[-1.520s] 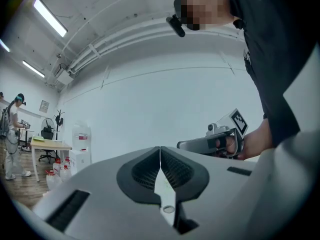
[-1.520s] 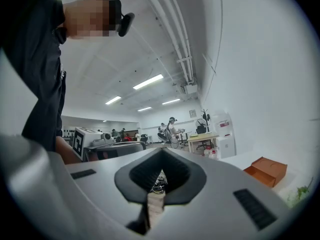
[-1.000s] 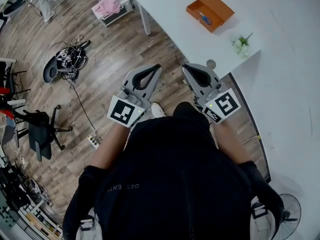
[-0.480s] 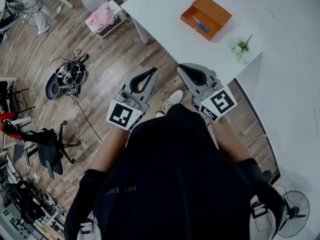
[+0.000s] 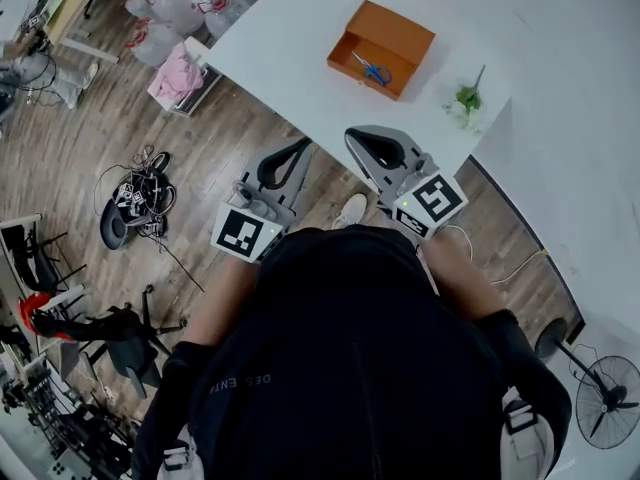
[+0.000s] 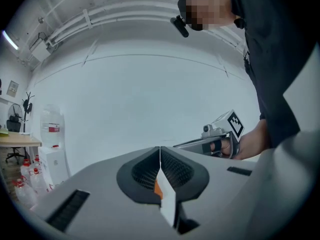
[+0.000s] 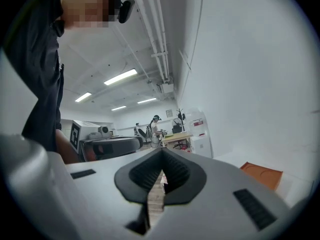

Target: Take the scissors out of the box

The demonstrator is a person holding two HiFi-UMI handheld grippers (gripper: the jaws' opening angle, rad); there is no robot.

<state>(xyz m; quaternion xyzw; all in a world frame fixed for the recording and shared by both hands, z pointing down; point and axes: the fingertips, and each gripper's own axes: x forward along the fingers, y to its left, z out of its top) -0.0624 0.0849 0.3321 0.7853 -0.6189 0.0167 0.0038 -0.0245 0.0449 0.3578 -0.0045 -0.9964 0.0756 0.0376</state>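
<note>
An open orange box [image 5: 382, 34] lies on the white table [image 5: 300, 23], and scissors [image 5: 371, 68] with blue handles lie inside it. Both grippers are held level side by side, short of the table's near edge and apart from the box. My left gripper [image 5: 302, 145] is shut and empty, over the wooden floor. My right gripper [image 5: 351, 134] is shut and empty too, its tip at the table edge. In the right gripper view the box [image 7: 263, 176] shows low at the right, beyond the shut gripper [image 7: 162, 150]. The left gripper view shows its gripper [image 6: 160, 148] with the tips meeting and the right gripper [image 6: 220, 135] beside it.
A small green and white flower sprig [image 5: 464, 98] lies on the table right of the box. On the wooden floor are a tangle of cables [image 5: 138, 193], office chairs [image 5: 110, 328], a basket with pink cloth [image 5: 178, 76] and a fan [image 5: 603, 385].
The person has stepped toward the table. Both grippers, still shut, have come up to its near edge, and the box sits closer to them in the head view.
</note>
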